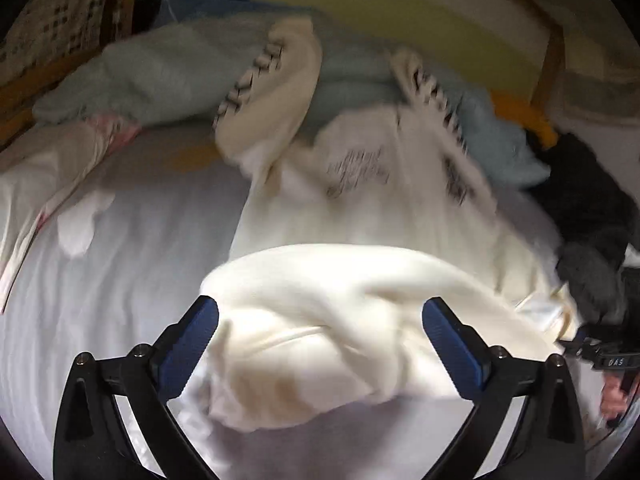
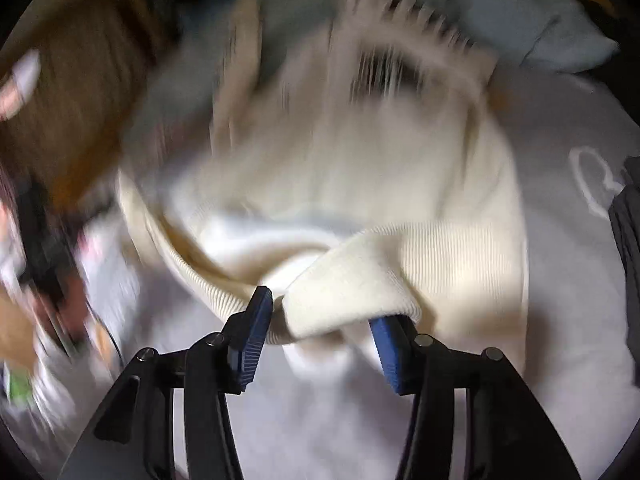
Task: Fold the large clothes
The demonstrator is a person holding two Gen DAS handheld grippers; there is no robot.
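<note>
Your left gripper point(image 1: 320, 320) stands wide, gripping nothing; the cream sweater point(image 1: 360, 240) bunches between its pads. Your right gripper point(image 2: 322, 312) stands partly open, ribbed hem draped over one finger. Sweater lies on the white bed sheet point(image 1: 120, 280).

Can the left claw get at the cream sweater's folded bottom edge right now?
Probably yes. The left claw is wide open with the cream sweater bunched right between its fingers, and nothing lies over that fold. The picture is blurred, so the exact contact is unclear.
</note>
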